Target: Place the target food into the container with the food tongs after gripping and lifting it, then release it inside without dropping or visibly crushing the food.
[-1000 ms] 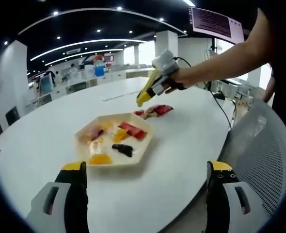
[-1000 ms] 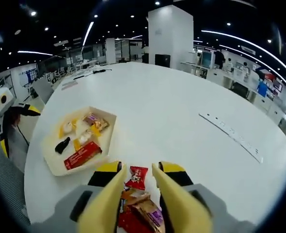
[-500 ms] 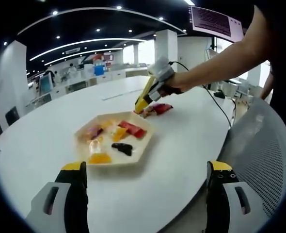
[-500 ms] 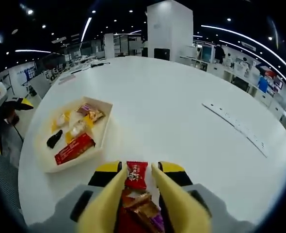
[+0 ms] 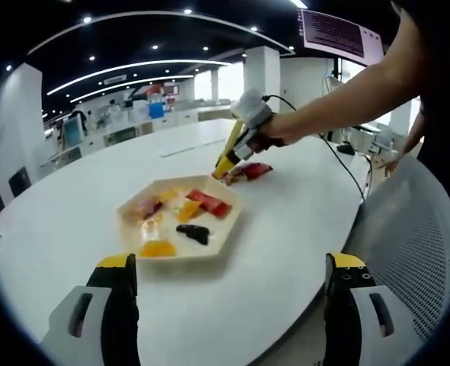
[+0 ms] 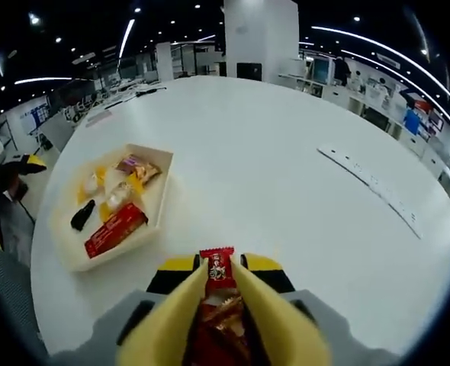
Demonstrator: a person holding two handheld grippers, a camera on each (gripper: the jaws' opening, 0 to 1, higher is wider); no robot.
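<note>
Now your right tongs [image 6: 219, 278] pinch small red snack packet [image 6: 218, 268] — crinkled, upright, white print; left tongs [image 5: 229, 267] gape wide, empty.

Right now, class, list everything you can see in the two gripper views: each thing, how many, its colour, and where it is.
Table: one, white, under everything.
Tray: one, cream, on the table, holding wrapped snacks.
Long red packet: one, in the tray.
Black item: one, in the tray.
Small red packet: one, between the right gripper's jaws.
Snack pile: red and brown wrappers, on the table at the right gripper's tip.
Mesh chair: one, grey, beside the table.
Left gripper: black and yellow, open, above the table edge.
Right gripper: yellow jaws, closing on the small red packet.
</note>
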